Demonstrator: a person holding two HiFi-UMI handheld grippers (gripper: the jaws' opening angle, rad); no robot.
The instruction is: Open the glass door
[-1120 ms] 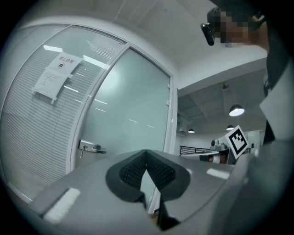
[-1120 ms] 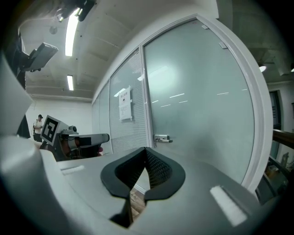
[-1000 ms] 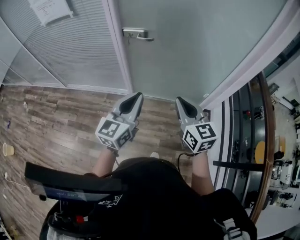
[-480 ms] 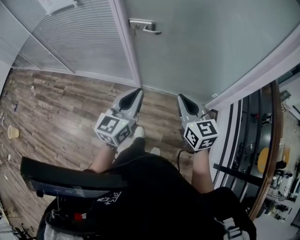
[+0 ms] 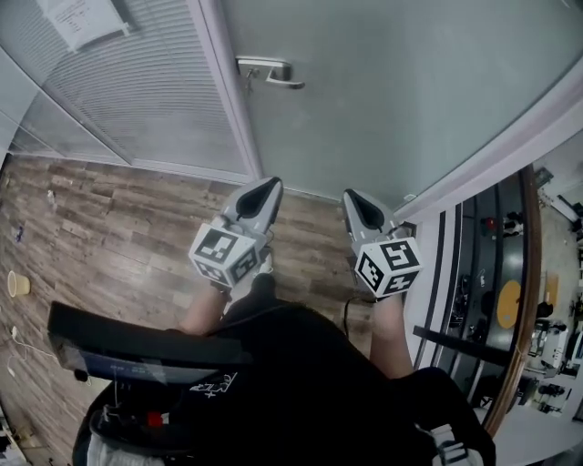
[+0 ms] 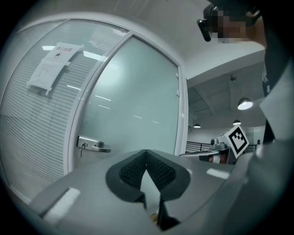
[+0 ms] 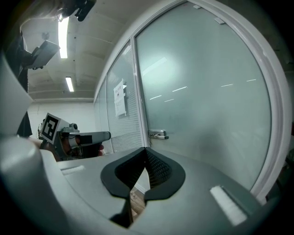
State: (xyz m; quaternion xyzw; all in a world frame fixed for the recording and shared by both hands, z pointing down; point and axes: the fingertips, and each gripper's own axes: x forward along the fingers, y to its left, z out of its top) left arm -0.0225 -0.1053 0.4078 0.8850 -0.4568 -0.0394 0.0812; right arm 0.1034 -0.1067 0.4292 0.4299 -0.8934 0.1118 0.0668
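1. Fingertips [image 7: 145,150] on both grippers are pressed together, holding nothing.
2. Both the left gripper [image 5: 265,187] and the right gripper [image 5: 352,197] have edged nearer the glass door [image 5: 401,91] (only slightly).
3. The door handle [image 5: 270,71] is well apart from them and unpressed, so I'd say the approach is unfinished.

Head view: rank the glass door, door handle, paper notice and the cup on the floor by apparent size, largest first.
1. glass door
2. paper notice, though the frame edge crops it
3. door handle
4. cup

Paper notice [image 5: 80,20] on slatted panel [image 5: 146,100]
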